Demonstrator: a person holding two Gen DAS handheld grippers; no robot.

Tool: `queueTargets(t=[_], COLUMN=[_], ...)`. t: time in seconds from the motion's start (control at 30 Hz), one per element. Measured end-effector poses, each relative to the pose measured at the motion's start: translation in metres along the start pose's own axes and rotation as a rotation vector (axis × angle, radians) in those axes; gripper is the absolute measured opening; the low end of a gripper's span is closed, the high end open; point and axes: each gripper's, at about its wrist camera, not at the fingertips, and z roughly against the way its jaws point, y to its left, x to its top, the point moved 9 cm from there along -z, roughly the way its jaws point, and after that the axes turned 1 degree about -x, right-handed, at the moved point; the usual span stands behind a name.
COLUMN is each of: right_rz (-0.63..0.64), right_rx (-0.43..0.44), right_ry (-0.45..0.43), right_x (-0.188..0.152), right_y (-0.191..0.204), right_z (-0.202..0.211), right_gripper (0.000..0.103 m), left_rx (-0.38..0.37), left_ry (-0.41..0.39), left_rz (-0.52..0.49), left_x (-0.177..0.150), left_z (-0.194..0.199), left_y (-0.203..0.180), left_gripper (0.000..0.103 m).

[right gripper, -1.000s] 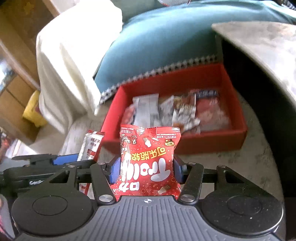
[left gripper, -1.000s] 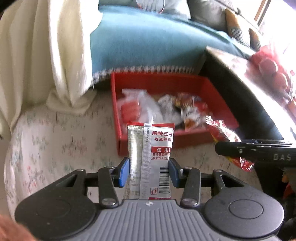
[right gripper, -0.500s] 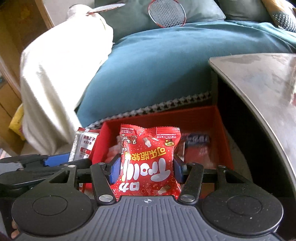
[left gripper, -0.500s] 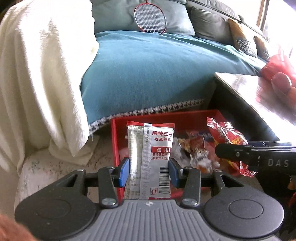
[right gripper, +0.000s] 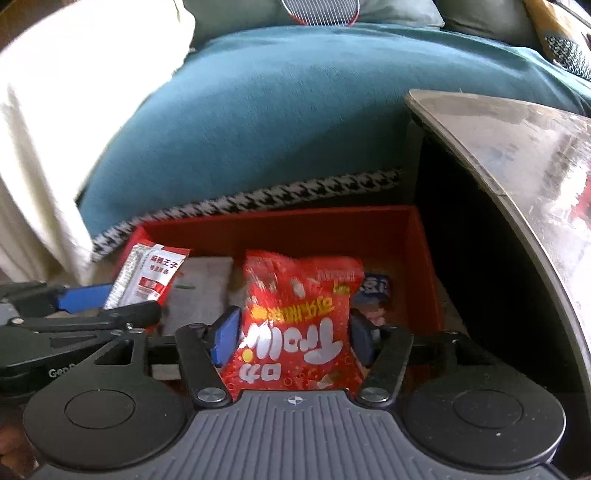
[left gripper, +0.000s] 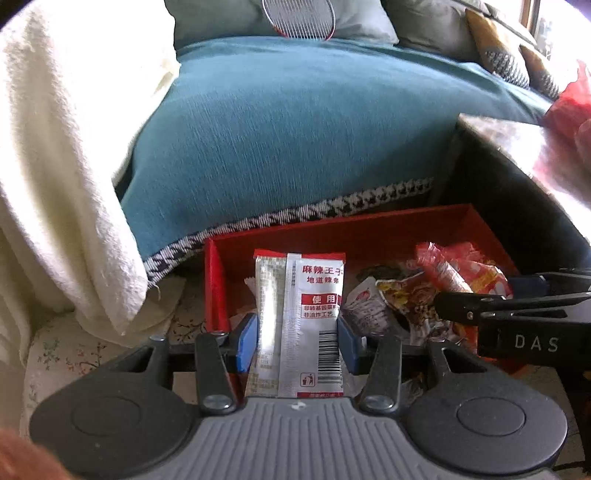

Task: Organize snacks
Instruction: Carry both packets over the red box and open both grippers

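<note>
Snack packets [left gripper: 299, 325] in both hand-held grippers [left gripper: 297, 338]

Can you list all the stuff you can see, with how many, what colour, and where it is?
Box: one, red, on the floor by the sofa.
Loose snacks: several, red and white wrappers, in the box.
Silver packet: one, silver and white, in the left tool.
Red bag: one, red, in the right tool.
Sofa: one, teal cover.
Blanket: one, cream, draped on the left.
Racket: one, red rim, on the sofa.
Table: one, dark, on the right.
Left tool: one, black with blue pads.
Right tool: one, black with blue pads.
</note>
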Motion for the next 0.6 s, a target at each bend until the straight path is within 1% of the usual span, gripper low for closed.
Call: queueTargets(t=[0.03, 0.1, 0.27, 0.3, 0.4, 0.53, 0.6], right_rz=[0.001, -0.001, 0.005, 0.005, 0.0, -0.011, -0.021], right_rx=[0.002, 0.005, 0.001, 0.001, 0.004, -0.003, 0.003], right_ry=[0.003, 0.008, -0.006, -0.012, -0.03, -0.058, -0.069], right_x=[-0.001, -0.002, -0.003, -0.002, -0.002, -0.004, -0.007], right_y=[0.0, 0.0, 0.001, 0.002, 0.004, 0.006, 0.008], right_z=[0.0, 0.001, 0.009, 0.011, 0.019, 0.033, 0.04], right_gripper=[0.071, 0.078, 0.078, 0.078, 0.078, 0.08, 0.081], left_rx=[0.01, 0.025, 0.034, 0.037, 0.052, 0.071, 0.061], left_ry=[0.004, 0.009, 0.02, 0.019, 0.004, -0.015, -0.02], left_rz=[-0.004, -0.017, -0.006, -0.005, -0.001, 0.028, 0.045], left_x=[-0.001, -0.003, -0.005, -0.005, -0.004, -0.006, -0.007], left_z=[-0.001, -0.003, 0.0, 0.002, 0.009, 0.024, 0.033], left_y=[0.0, 0.0, 0.002, 0.002, 0.005, 0.013, 0.017], left_gripper=[0.04, 0.044, 0.046, 0.048, 0.053, 0.054, 0.055])
